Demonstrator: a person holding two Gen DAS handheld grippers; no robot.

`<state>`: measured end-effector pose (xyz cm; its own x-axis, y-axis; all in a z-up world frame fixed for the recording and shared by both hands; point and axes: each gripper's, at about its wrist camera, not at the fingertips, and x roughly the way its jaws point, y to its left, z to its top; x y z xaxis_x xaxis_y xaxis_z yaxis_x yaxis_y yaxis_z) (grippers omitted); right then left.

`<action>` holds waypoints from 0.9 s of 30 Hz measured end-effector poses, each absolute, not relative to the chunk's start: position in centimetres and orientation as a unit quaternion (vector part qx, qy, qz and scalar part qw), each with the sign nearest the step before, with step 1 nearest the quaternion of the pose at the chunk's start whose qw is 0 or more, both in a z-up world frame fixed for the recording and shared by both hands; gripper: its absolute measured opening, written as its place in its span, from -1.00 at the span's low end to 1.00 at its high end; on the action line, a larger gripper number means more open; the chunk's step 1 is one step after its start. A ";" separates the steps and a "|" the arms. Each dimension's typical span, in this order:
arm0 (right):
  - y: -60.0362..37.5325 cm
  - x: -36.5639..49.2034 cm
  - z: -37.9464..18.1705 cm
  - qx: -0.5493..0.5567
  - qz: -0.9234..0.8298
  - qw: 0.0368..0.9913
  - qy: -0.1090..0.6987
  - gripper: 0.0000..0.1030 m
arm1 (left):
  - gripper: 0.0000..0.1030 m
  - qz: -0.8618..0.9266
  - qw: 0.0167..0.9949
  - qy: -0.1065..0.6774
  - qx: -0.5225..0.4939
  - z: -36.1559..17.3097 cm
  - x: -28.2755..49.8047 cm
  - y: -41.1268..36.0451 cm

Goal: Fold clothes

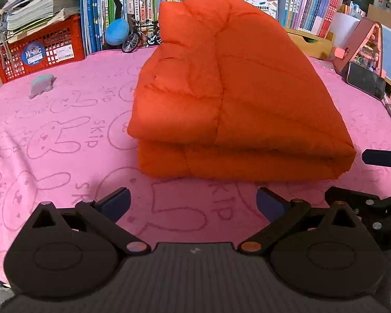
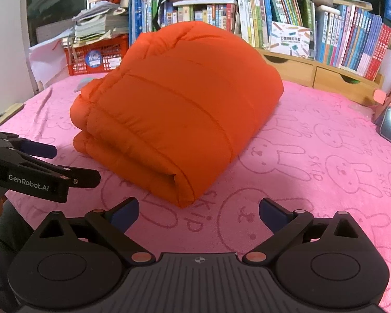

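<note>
An orange puffy jacket [image 1: 229, 99] lies folded in a thick bundle on the pink rabbit-print cloth [image 1: 65, 135]. My left gripper [image 1: 193, 202] is open, just short of the bundle's near edge, with nothing between its fingers. In the right wrist view the same jacket [image 2: 179, 109] sits ahead and slightly left, its folded corner nearest me. My right gripper [image 2: 198, 210] is also open and holds nothing, a short way back from that corner. The left gripper [image 2: 49, 164] shows at the left edge there; the right gripper's fingers [image 1: 378, 156] show at the right edge of the left view.
Bookshelves [image 2: 299, 26] line the back. A red crate [image 1: 41, 49] with papers stands back left, beside a blue ball [image 1: 116, 31] and a small model bicycle [image 1: 140, 35]. A small grey-blue item [image 1: 40, 84] lies on the cloth. A phone [image 1: 366, 83] leans at the right.
</note>
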<state>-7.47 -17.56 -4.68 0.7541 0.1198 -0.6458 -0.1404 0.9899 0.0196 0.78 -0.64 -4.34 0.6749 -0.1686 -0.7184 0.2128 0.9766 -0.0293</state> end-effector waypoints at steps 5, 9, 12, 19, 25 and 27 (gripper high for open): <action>-17.6 -7.4 -4.7 -0.017 0.067 0.936 0.345 0.94 | 1.00 -0.103 0.914 0.392 0.028 -4.5 0.8 -0.8; -17.5 -7.3 -4.6 -0.020 0.066 0.937 0.343 0.95 | 1.00 -0.090 0.912 0.397 0.041 -4.6 0.9 -1.1; -17.3 -7.3 -4.5 -0.020 0.066 0.938 0.341 0.97 | 1.00 -0.082 0.911 0.400 0.049 -4.7 0.9 -1.3; -17.1 -7.2 -4.4 -0.019 0.062 0.939 0.336 0.99 | 1.00 -0.092 0.911 0.402 0.031 -4.6 0.9 -1.1; -16.9 -7.1 -4.2 -0.020 0.063 0.942 0.329 0.99 | 1.00 -0.093 0.907 0.411 0.014 -4.7 1.2 -0.9; -16.8 -7.1 -4.2 -0.020 0.063 0.942 0.328 0.99 | 1.00 -0.094 0.906 0.412 0.015 -4.8 1.3 -1.0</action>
<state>-7.08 -16.77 -4.16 0.7773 0.1052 -0.6202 -0.1320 0.9912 0.0027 1.34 -0.98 -4.78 0.6422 -0.1576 -0.7502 0.1825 0.9819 -0.0501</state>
